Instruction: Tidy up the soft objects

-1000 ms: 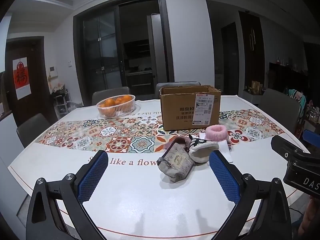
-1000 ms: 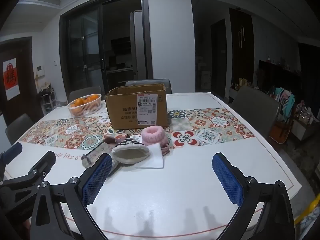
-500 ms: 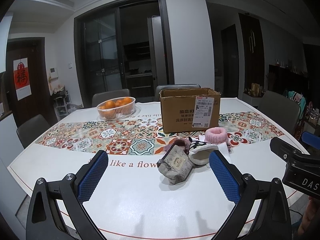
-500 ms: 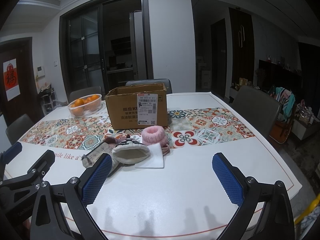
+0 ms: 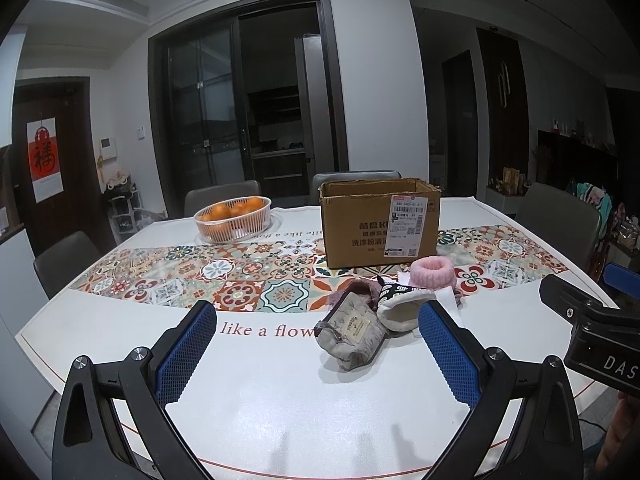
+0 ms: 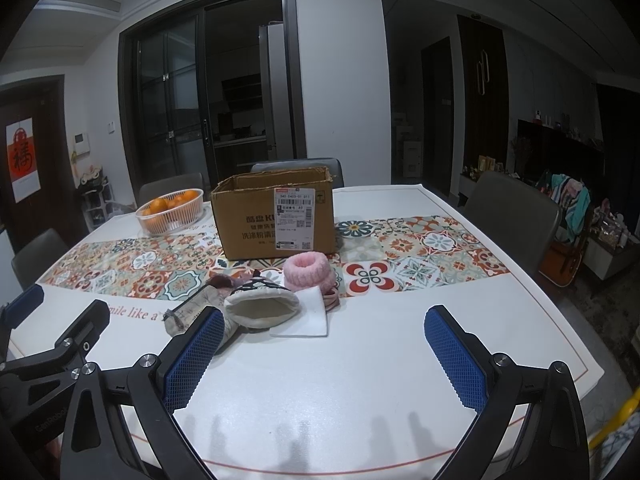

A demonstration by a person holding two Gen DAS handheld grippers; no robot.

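Note:
A small pile of soft things lies on the white table in front of an open cardboard box (image 5: 378,224) (image 6: 276,216): a grey fabric pouch (image 5: 352,330) (image 6: 188,314), a cream mitten-like piece with a patterned back (image 5: 400,308) (image 6: 260,306), a pink fluffy ring (image 5: 433,272) (image 6: 306,270) and a white folded cloth (image 6: 306,318). My left gripper (image 5: 316,354) is open and empty, hovering above the table just short of the pouch. My right gripper (image 6: 324,356) is open and empty, short of the pile, right of it.
A white basket of oranges (image 5: 232,218) (image 6: 170,210) stands at the back left on the patterned runner (image 5: 200,276). Grey chairs (image 6: 512,216) surround the table. The right gripper's body (image 5: 596,340) shows at the left view's right edge.
Both grippers tilted up slightly, so the pile and box sit a little lower in view. Nothing on the table moved.

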